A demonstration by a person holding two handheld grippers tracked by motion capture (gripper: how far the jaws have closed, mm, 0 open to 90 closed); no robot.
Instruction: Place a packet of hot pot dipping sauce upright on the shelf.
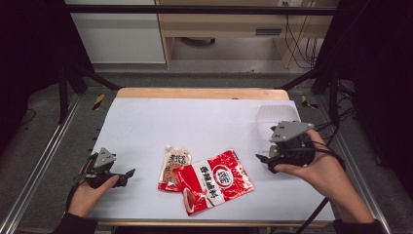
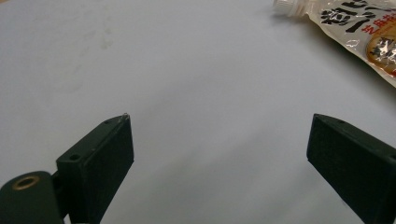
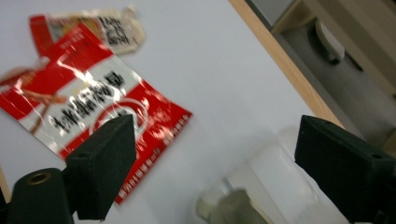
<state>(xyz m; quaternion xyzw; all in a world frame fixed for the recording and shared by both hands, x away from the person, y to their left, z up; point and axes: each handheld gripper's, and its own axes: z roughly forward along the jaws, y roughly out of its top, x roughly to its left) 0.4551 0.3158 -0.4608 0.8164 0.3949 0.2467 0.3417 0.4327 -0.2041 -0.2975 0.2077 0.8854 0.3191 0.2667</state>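
Red packet (image 1: pixel 219 181) overlaps spouted pouch (image 1: pixel 174 168) (both grippers wide apart).

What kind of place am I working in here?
Probably a lab recording station, not a kitchen: a white-topped table inside a metal frame with dark curtains, office furniture and cables behind, and only two sauce packets and a clear container laid out.

My red packet (image 1: pixel 219 181) covers the lower part of the spouted pouch (image 1: pixel 174 168), whose body the left gripper view's edge cuts off, and in my right gripper view the clear container (image 3: pixel 261 186) is blurred beyond telling.
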